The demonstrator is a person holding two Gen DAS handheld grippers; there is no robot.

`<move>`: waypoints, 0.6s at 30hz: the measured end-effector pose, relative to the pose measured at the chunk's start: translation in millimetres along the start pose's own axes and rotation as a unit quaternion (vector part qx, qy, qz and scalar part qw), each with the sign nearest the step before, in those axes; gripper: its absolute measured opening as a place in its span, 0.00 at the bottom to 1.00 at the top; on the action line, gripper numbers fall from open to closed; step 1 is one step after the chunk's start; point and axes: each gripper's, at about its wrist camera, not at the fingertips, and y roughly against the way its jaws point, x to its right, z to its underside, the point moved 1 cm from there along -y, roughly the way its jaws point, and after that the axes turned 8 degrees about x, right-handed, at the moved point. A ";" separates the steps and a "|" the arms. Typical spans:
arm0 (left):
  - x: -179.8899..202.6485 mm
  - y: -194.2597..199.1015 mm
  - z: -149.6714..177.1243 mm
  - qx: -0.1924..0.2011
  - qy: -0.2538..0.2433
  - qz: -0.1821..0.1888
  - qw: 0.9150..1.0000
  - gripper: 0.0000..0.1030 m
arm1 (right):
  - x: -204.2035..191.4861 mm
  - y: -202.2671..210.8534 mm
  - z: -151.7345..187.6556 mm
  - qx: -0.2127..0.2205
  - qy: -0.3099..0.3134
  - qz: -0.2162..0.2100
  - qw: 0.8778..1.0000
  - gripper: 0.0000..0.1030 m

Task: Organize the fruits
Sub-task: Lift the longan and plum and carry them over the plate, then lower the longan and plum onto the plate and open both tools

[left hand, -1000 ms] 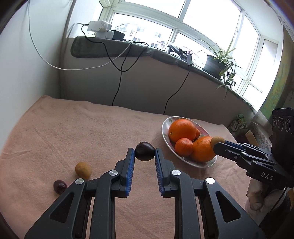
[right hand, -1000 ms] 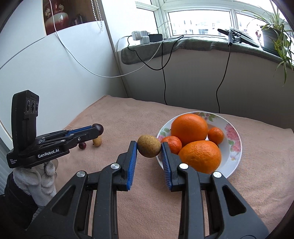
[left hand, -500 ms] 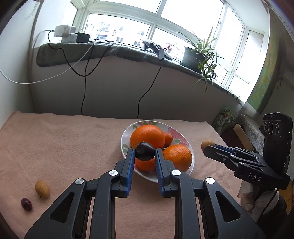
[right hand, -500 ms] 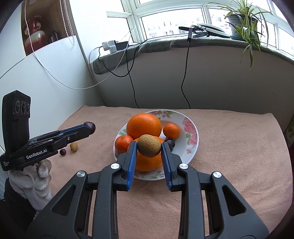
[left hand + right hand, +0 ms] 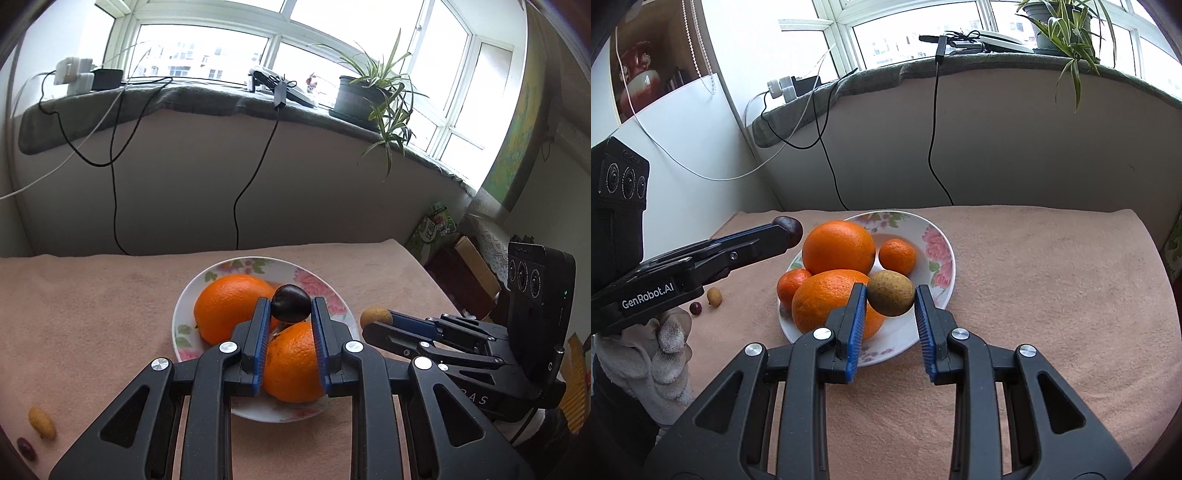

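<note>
My left gripper (image 5: 290,309) is shut on a dark purple fruit (image 5: 290,303), held above the floral plate (image 5: 184,314) with its large oranges (image 5: 231,310). In the right wrist view that same gripper (image 5: 788,230) reaches in from the left, above the plate's left rim. My right gripper (image 5: 891,293) is shut on a brown-yellow fruit (image 5: 891,292) over the plate (image 5: 938,236), beside two big oranges (image 5: 838,247) and two small ones (image 5: 897,256). The right gripper (image 5: 375,318) also shows at the plate's right edge.
A pale yellow fruit (image 5: 41,422) and a small dark red one (image 5: 26,448) lie on the pink cloth at the far left; both also appear as the yellow fruit (image 5: 714,296) and red fruit (image 5: 696,308). Cables hang down the wall behind. A gloved hand (image 5: 661,347) holds the left gripper.
Both grippers swung over the plate with their fruits. The left one moved right from the bare cloth; the right one moved from the plate's left edge to its near right side.
</note>
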 end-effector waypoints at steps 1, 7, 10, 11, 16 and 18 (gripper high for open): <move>2.7 -3.6 -0.6 -0.002 -0.003 0.001 1.000 0.20 | 1.1 -1.9 0.4 -0.002 -0.001 0.000 1.000 0.27; 14.0 -20.4 -3.2 -0.015 -0.015 0.010 1.000 0.20 | 2.5 -10.1 1.1 -0.008 0.002 -0.001 1.000 0.27; 18.7 -24.9 -4.6 -0.016 -0.019 0.011 1.000 0.20 | 2.4 -11.2 1.1 -0.009 0.003 -0.002 1.000 0.27; 19.5 -25.8 -5.1 -0.017 -0.020 0.012 1.000 0.20 | 2.4 -12.5 0.7 -0.010 0.005 -0.003 1.000 0.27; 21.4 -27.5 -5.9 -0.018 -0.021 0.013 1.000 0.20 | -0.4 -16.3 2.2 -0.014 0.012 -0.006 1.000 0.27; 22.5 -28.5 -6.0 -0.020 -0.022 0.014 0.999 0.21 | -0.8 -16.8 1.9 -0.013 0.013 -0.005 1.000 0.27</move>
